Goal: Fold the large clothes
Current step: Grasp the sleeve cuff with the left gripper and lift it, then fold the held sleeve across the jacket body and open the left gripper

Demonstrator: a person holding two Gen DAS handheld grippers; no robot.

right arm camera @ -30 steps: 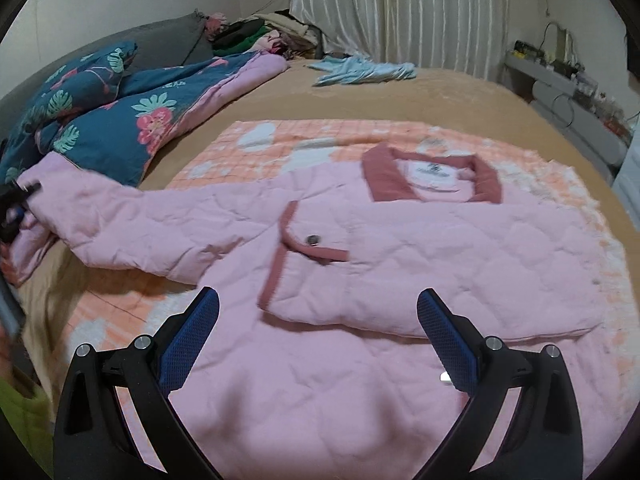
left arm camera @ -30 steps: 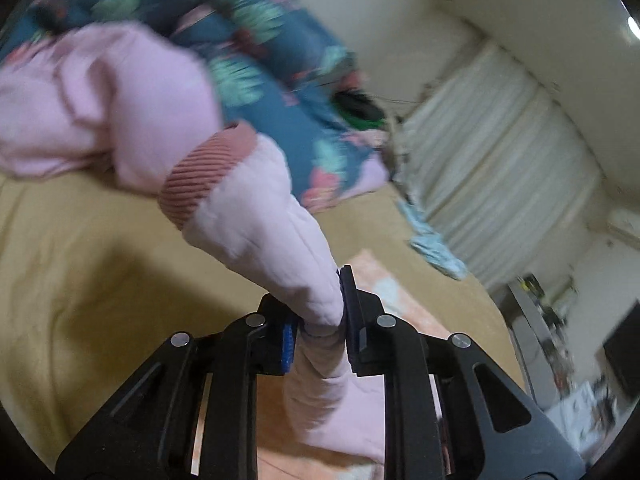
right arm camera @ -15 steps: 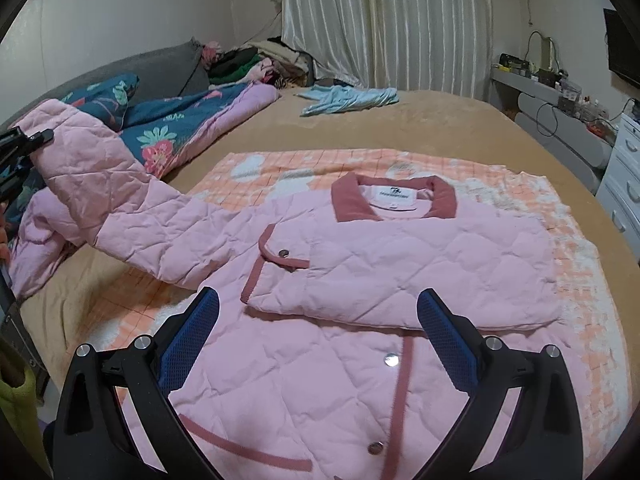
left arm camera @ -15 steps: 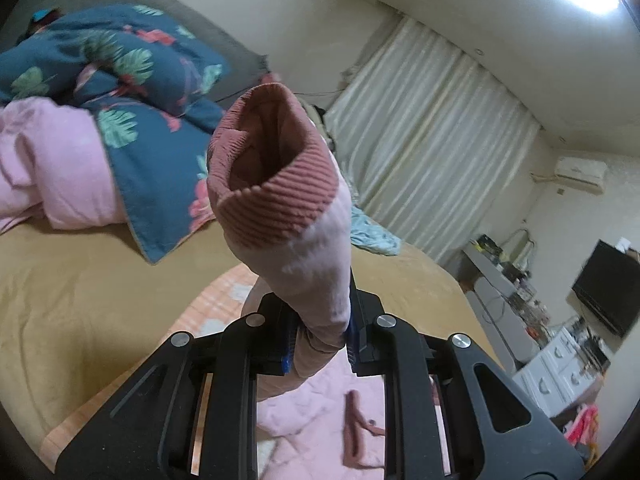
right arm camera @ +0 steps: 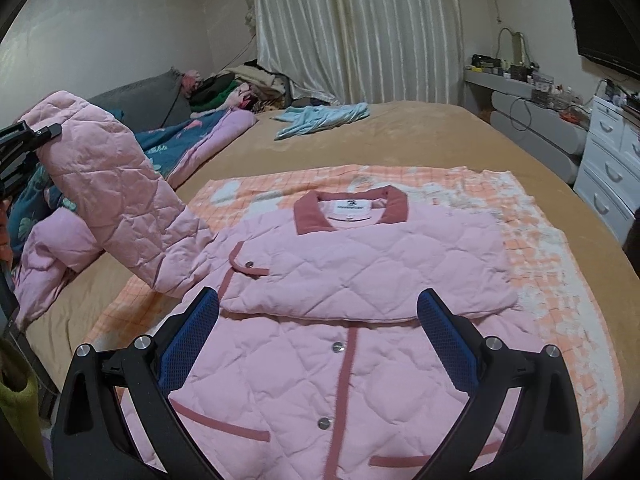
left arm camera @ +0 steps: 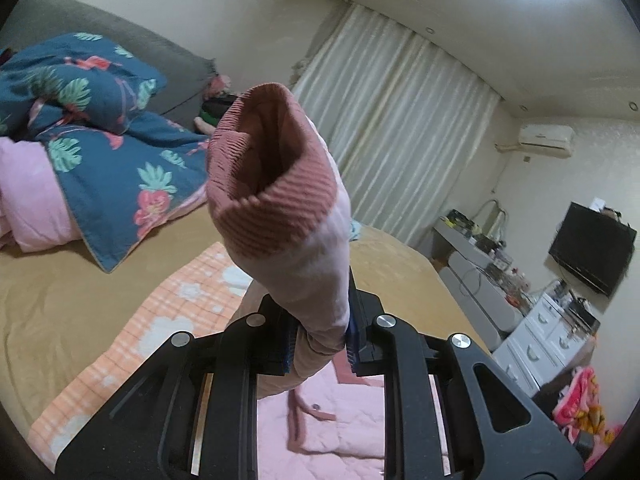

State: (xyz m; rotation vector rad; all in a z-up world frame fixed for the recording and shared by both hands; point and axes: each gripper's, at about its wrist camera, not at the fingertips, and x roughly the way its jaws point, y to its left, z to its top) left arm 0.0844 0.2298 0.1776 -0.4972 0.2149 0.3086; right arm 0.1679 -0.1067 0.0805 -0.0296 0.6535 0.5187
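A pink quilted jacket with a dark pink collar lies front up on an orange checked blanket on the bed. One sleeve lies folded across its chest. My left gripper is shut on the other sleeve just behind its ribbed dark pink cuff, holding it raised. In the right wrist view that sleeve rises up to the left of the jacket. My right gripper is open and empty, hovering above the jacket's front near the buttons.
A blue floral quilt and pink bedding are heaped at the bed's left. A light blue garment lies at the far side. White drawers, a grey shelf and a TV stand at the right.
My left gripper has lifted the sleeve off the bed and swung it up, so the cuff now points upward. My right gripper has moved closer over the jacket, staying open.
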